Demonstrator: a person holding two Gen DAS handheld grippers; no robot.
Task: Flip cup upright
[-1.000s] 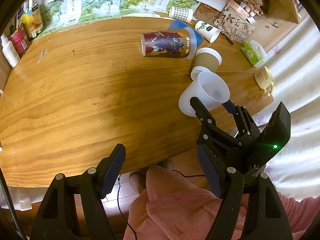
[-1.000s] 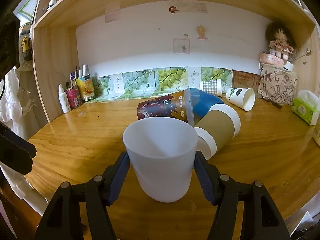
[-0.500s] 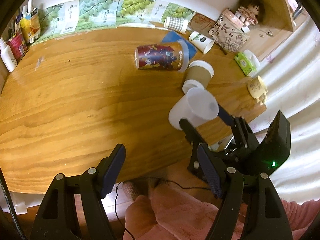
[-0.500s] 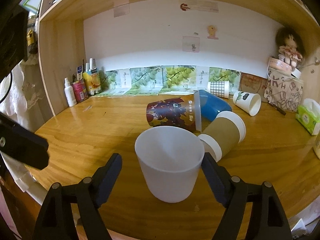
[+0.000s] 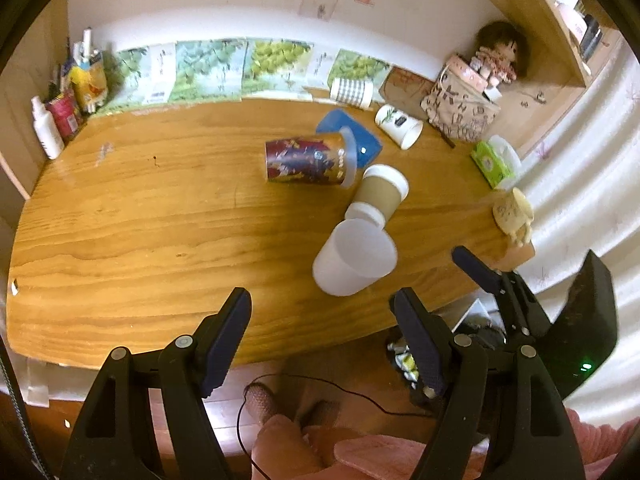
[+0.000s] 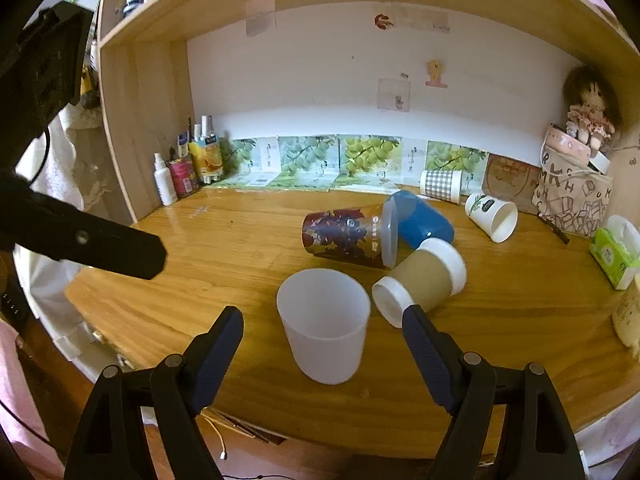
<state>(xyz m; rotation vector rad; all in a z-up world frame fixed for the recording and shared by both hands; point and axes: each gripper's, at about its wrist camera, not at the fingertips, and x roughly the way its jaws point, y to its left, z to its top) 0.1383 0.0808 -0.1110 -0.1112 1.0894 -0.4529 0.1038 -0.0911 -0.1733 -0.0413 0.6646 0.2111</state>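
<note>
A translucent white cup (image 6: 324, 330) stands upright on the wooden table (image 6: 240, 256), mouth up; it also shows in the left wrist view (image 5: 354, 262). My right gripper (image 6: 322, 338) is open and empty, its fingers apart from the cup on both sides and slightly nearer than it. My left gripper (image 5: 322, 320) is open and empty, held over the table's front edge, to the left of the cup. The right gripper also shows in the left wrist view (image 5: 492, 280).
Several cups lie on their sides behind the white cup: a brown one with white lid (image 6: 422, 278), a dark red printed one (image 6: 346, 238), a blue one (image 6: 422, 220), a white one (image 6: 492, 216), a checked one (image 6: 440, 184). Bottles (image 6: 180, 172) stand back left. A tissue pack (image 6: 612, 254) lies right.
My right gripper has opened, let go of the white cup and drawn back from it. The cup stays upright on the table. My left gripper has lifted and tilted its view toward the back wall.
</note>
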